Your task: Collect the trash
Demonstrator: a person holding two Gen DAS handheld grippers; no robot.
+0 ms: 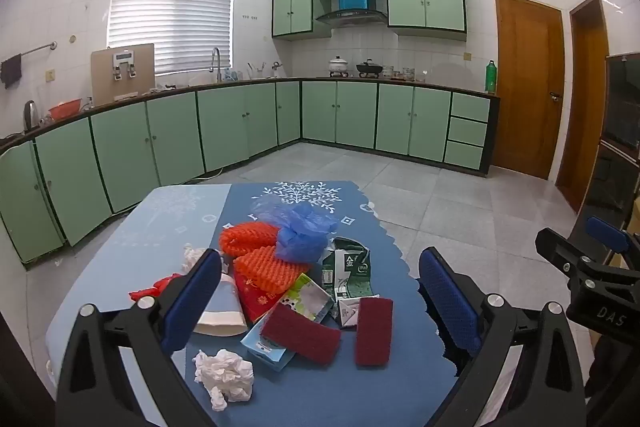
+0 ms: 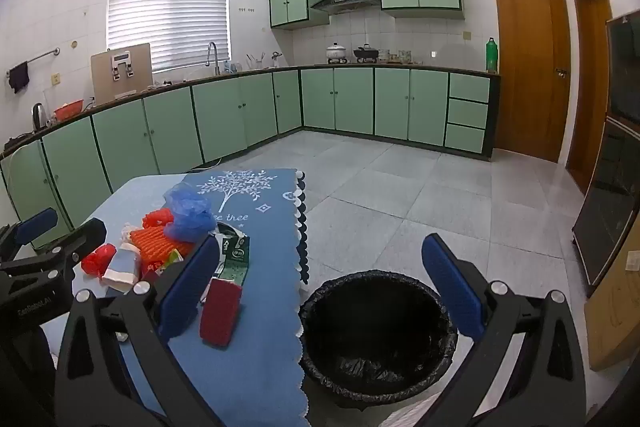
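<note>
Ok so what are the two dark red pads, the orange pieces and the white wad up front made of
Dark red pads: apparently fibrous scouring pad, matte and fuzzy. Orange pieces: likely foam fruit netting, judging by the open lattice texture. White wad: crumpled tissue paper, soft creases.

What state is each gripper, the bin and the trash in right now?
left gripper: open, holding nothing
right gripper: open, holding nothing
trash bin: black liner in, no trash seen inside
crumpled tissue: on the table
red scouring pads: lying flat on the table
blue plastic bag: bunched on the pile
</note>
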